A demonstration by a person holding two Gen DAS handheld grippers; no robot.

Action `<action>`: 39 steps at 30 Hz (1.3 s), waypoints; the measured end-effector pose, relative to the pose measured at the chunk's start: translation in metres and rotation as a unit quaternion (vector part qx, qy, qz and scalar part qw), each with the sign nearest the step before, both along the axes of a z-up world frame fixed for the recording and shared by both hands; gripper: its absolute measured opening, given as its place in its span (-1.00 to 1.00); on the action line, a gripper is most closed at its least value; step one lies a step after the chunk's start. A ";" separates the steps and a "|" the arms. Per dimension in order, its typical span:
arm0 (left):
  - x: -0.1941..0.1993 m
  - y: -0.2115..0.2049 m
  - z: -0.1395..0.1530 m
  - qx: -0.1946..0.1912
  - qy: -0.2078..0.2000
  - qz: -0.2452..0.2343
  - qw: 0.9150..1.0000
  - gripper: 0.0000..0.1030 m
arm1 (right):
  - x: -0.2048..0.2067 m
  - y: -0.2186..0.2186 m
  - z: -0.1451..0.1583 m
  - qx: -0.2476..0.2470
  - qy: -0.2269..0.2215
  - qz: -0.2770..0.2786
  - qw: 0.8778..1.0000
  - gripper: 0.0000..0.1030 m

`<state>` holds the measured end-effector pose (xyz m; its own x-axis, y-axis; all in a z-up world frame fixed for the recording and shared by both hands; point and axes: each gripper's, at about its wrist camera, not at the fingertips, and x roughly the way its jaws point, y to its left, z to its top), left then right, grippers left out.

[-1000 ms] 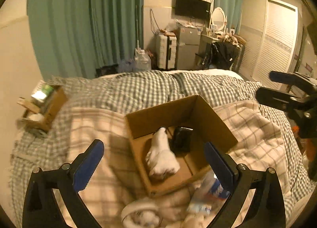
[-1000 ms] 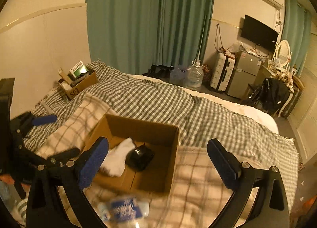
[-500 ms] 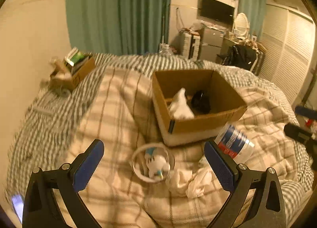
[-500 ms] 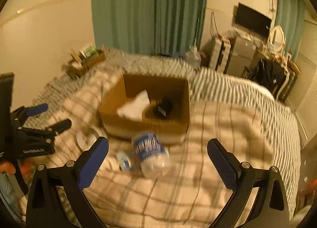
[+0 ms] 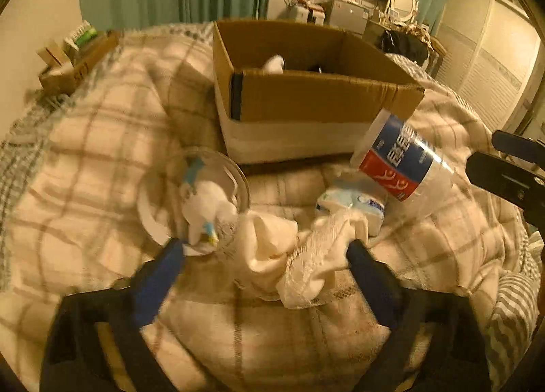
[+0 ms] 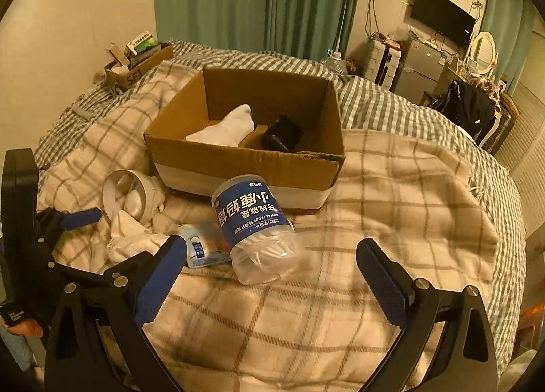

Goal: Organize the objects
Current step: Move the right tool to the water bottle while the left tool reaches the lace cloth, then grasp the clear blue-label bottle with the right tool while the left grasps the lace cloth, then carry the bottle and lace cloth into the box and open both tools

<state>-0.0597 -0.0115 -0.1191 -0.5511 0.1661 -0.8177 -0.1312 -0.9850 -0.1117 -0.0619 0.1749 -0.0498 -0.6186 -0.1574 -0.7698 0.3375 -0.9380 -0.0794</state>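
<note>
Socks (image 5: 306,255), white and crumpled into a soft ribbed heap, lying on the plaid blanket (image 6: 391,204) of the bed, just in front of the cardboard box (image 6: 245,160). Hemmed in: clear round tub (image 5: 153,208) holding a small white toy on one side, flat packet (image 6: 204,245) and tipped-over clear plastic jar (image 6: 252,221) with a blue label on the other. Open blanket beyond the jar. Left gripper (image 5: 264,250) fingers apart around the heap, just now closing in, one tip touching cloth. Right gripper (image 6: 271,243) fingers wide apart near the jar, holding nothing. Inside the box, another white sock (image 6: 231,126) and a black lump (image 6: 282,136).
</note>
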 end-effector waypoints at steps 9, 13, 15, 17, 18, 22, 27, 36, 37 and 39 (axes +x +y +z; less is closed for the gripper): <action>0.005 0.000 -0.002 0.039 -0.010 -0.024 0.999 -0.70 | -0.030 -0.011 -0.030 0.019 -0.031 0.011 0.999 0.94; 0.013 -0.001 0.018 0.032 0.015 -0.023 0.999 -0.71 | -0.041 -0.007 -0.039 0.008 -0.049 0.006 0.999 0.94; 0.016 -0.002 0.029 0.033 0.026 -0.023 0.999 -0.71 | -0.046 -0.006 -0.045 0.007 -0.056 0.005 0.998 0.94; 0.019 -0.002 0.038 0.024 0.037 -0.020 0.999 -0.71 | -0.051 -0.006 -0.052 -0.001 -0.069 0.004 0.998 0.87; 0.019 -0.002 0.041 0.019 0.041 -0.017 0.999 -0.71 | -0.053 -0.006 -0.054 -0.005 -0.077 0.005 0.997 0.75; 0.016 -0.004 0.052 0.012 0.043 -0.008 0.999 -0.71 | -0.052 -0.011 -0.062 -0.011 -0.108 0.015 0.994 0.46; 0.020 -0.005 0.058 0.011 0.046 0.006 0.999 -0.71 | -0.037 -0.017 -0.053 0.016 -0.087 0.018 0.996 0.39; 0.025 0.006 0.079 0.010 0.059 0.010 0.998 -0.71 | -0.002 -0.005 -0.010 0.020 -0.030 0.012 0.999 0.32; 0.025 0.007 0.083 0.010 0.064 0.010 0.998 -0.71 | 0.000 -0.005 -0.004 0.019 -0.022 0.011 1.000 0.32; 0.024 0.009 0.093 0.010 0.080 0.015 0.997 -0.71 | 0.005 -0.004 0.009 0.015 -0.004 0.015 1.000 0.31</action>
<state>-0.0362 -0.0029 -0.0257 -0.6797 0.1628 -0.7152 -0.1195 -0.9866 -0.1111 -0.0568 0.1712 -0.0404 -0.6084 -0.1522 -0.7789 0.3656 -0.9248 -0.1048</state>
